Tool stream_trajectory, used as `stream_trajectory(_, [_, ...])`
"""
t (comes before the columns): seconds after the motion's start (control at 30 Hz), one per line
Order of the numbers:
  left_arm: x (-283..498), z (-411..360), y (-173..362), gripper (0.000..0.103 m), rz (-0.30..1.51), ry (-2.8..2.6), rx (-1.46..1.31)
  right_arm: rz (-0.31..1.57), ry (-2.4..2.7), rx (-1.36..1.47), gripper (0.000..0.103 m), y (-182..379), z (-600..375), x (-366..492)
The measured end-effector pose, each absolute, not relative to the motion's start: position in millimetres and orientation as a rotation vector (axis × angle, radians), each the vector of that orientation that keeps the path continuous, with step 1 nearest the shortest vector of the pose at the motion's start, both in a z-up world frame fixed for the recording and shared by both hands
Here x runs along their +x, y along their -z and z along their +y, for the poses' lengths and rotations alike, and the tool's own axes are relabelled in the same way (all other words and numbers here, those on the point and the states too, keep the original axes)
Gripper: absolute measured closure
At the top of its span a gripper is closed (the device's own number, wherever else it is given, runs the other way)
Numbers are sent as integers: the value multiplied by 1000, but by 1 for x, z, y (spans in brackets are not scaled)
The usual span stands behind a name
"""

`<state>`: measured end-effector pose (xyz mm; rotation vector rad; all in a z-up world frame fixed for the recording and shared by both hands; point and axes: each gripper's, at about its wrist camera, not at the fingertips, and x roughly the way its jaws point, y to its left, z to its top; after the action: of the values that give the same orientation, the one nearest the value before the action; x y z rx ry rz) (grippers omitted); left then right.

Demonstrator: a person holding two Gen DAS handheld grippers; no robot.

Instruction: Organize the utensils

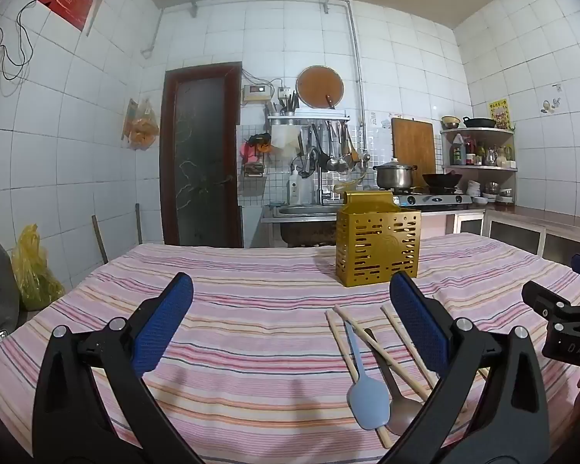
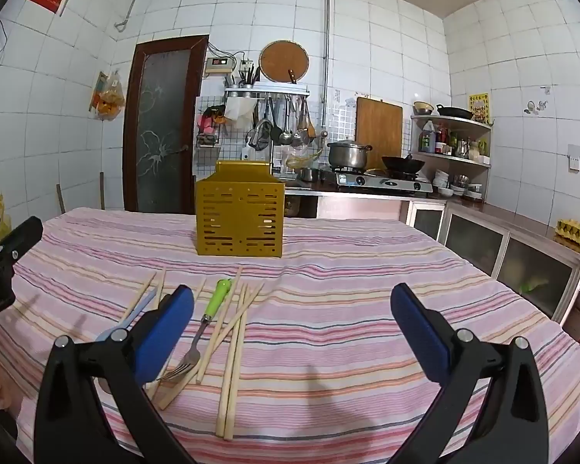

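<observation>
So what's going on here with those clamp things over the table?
A person is holding two grabbers above a striped tablecloth, about to tidy cutlery. Both the left gripper and the right gripper are open and hold nothing. Chopsticks, a green-handled fork, a pale blue spoon and a metal spoon lie loose on the cloth. The gold holder stands upright behind them; nothing shows above its rim.

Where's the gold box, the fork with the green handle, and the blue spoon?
Gold box [image 2: 239, 221], right wrist view, its slotted front wall.
Green-handled fork [image 2: 219, 297], right wrist view, its green handle.
Blue spoon [image 1: 368, 406], left wrist view, its bowl.
</observation>
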<state>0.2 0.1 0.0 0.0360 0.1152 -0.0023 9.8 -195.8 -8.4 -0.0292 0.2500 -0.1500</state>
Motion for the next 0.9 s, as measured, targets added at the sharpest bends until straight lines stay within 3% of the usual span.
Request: stream_trajectory(0.9, [-2, -5, 2, 5, 120, 3, 29, 231, 151, -5, 4, 7, -201, 6])
